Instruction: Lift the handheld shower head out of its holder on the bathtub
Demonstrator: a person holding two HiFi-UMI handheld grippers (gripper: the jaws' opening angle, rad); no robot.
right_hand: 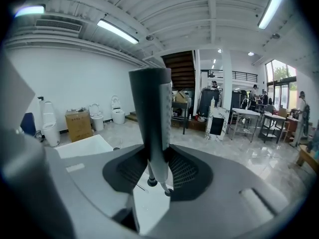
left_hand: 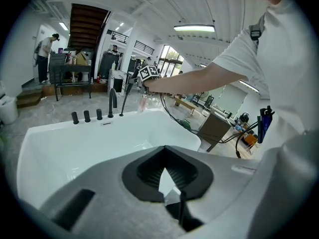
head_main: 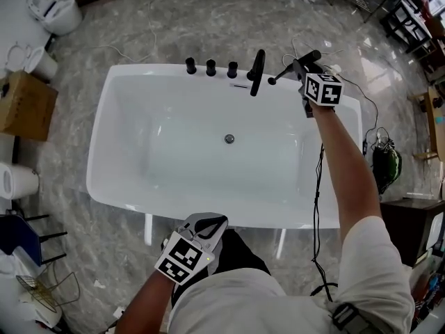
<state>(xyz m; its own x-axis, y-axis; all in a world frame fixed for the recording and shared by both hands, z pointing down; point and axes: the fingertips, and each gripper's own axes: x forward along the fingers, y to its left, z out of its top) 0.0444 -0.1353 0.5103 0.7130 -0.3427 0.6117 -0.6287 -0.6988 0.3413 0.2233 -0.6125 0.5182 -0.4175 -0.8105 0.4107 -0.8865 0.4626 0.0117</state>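
My right gripper [head_main: 300,67] is shut on the black handheld shower head [head_main: 281,75], which hangs tilted above the far right corner of the white bathtub [head_main: 104,124]. In the right gripper view its dark wand [right_hand: 152,103] stands upright between the pads of that gripper [right_hand: 154,148]. From the left gripper view, the shower head [left_hand: 130,81] is raised above the rim, and a thin black line runs from it down to the rim. The left gripper [head_main: 203,223] hangs at the tub's near edge, jaw tips together, holding nothing [left_hand: 164,158].
Three black knobs [head_main: 211,67] and a black spout [head_main: 257,72] stand on the far rim beside the shower head. Toilets [head_main: 55,12] and a cardboard box [head_main: 24,103] sit at the left. Cables [head_main: 318,207] trail on the right, near a dark cabinet [head_main: 417,221].
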